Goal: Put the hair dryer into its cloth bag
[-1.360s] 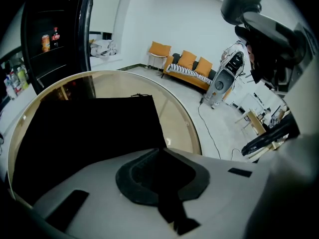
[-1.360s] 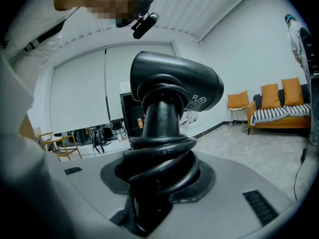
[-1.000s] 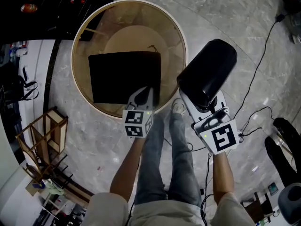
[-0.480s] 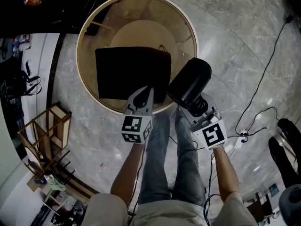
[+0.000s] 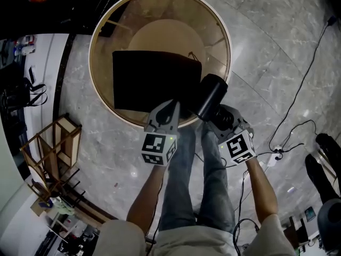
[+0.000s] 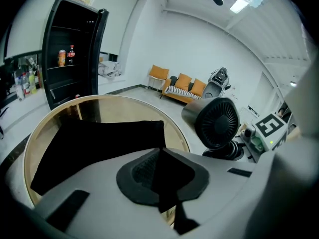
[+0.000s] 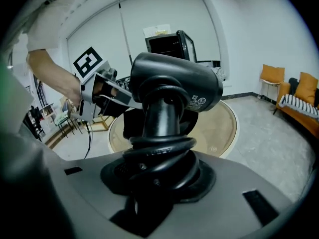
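your left gripper (image 5: 169, 105) is clamped shut on the near edge of the black cloth bag (image 5: 149, 79) on the round glass table (image 5: 160, 15). your right gripper (image 5: 217, 119) grips the hair dryer (image 5: 209, 96) by its cord-wrapped handle, above the table's near rim, barrel beside the bag's corner.

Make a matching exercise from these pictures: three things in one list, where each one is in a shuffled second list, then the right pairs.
1. cloth bag
2. hair dryer
3. round table

A. held by its handle in the right gripper
B. standing under the bag
C. pinched at its edge by the left gripper

Pairs: 1-C, 2-A, 3-B.
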The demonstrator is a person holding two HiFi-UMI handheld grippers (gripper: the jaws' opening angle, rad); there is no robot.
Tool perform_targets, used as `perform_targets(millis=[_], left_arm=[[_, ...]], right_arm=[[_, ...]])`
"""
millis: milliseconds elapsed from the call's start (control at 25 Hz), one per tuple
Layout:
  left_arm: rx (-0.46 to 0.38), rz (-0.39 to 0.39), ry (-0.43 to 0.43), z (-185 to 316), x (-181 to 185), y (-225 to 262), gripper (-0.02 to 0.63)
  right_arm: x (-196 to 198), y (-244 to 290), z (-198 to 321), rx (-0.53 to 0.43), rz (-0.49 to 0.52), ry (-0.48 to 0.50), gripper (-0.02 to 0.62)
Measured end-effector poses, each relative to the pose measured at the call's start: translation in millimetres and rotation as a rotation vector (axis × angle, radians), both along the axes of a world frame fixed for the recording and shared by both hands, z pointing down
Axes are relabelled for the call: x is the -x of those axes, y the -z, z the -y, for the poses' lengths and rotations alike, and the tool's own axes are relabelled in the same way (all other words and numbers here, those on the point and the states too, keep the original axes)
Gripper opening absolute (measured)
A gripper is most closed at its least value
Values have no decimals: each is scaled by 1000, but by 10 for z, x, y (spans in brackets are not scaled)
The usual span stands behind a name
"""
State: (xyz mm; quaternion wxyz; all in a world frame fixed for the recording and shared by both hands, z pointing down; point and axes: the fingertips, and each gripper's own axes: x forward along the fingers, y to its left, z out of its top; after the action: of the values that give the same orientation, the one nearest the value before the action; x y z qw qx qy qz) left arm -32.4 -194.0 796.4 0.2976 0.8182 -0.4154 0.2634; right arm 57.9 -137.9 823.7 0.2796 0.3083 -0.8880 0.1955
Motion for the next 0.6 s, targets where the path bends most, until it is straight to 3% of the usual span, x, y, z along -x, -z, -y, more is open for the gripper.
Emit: perform_targets(millis=[600], left_arm=[[-9, -45, -21, -60, 43, 155, 38]], right_arm=[[-22, -392, -161, 78, -323, 295, 179]])
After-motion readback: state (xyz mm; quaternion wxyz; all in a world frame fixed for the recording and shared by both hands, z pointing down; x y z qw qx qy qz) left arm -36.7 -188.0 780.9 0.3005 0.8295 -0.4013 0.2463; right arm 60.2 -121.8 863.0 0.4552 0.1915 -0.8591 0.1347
